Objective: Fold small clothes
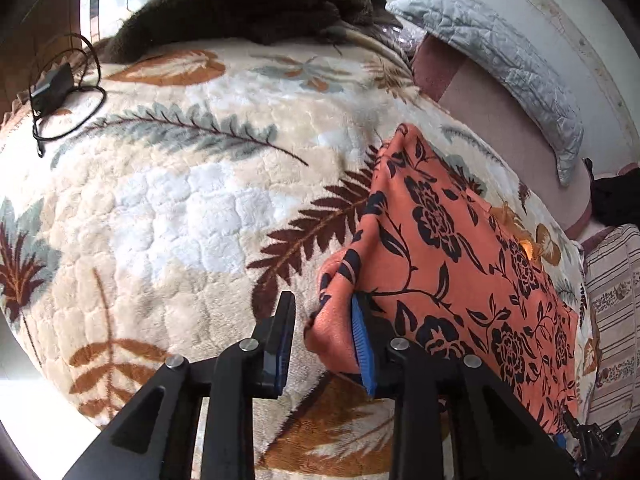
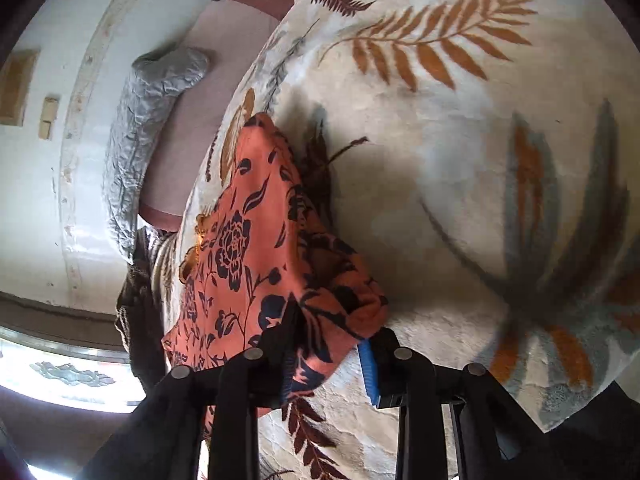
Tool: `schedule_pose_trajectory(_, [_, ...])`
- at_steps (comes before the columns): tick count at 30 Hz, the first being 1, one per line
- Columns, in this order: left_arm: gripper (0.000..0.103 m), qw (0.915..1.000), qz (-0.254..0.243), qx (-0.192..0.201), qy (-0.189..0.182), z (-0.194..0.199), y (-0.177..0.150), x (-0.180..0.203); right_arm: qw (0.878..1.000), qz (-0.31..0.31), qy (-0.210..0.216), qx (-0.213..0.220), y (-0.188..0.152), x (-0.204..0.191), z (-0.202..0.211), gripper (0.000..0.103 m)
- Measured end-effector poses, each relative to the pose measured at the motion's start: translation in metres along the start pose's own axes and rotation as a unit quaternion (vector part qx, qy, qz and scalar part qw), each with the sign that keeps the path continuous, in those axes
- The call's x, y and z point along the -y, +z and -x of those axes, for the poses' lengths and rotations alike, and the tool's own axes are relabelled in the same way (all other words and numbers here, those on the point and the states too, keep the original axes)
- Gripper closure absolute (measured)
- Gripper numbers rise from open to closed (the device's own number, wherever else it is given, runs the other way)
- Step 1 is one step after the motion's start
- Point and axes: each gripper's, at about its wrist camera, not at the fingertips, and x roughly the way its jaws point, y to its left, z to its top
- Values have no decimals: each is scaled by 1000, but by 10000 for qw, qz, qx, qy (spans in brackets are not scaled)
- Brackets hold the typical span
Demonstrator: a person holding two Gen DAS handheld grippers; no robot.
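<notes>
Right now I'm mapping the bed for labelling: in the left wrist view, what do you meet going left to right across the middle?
Black cable with its adapter → leaf-print fleece blanket → orange floral cloth → grey quilted pillow by the wall.

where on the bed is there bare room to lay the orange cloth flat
The widest free patch of blanket lies left of the orange floral cloth, between the black cable and the left gripper. It is crowded at the brown fur throw and by the grey pillow.
</notes>
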Motion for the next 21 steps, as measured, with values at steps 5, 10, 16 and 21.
schedule_pose_trajectory(5, [68, 9962, -314, 797, 172, 40, 0, 16, 9958, 619, -221, 634, 10, -15, 50, 43])
schedule_pose_trajectory(10, [41, 9866, -1053, 1223, -251, 58, -7, 65, 9884, 1329, 614, 401, 13, -65, 59, 41])
schedule_pose_trajectory(16, [36, 9867, -1382, 809, -288, 9, -20, 99, 9894, 1189, 494, -678, 19, -73, -32, 31])
schedule_pose_trajectory(21, [36, 9880, -1505, 351, 61, -28, -32, 92, 9931, 991, 416, -478, 10, -63, -18, 33])
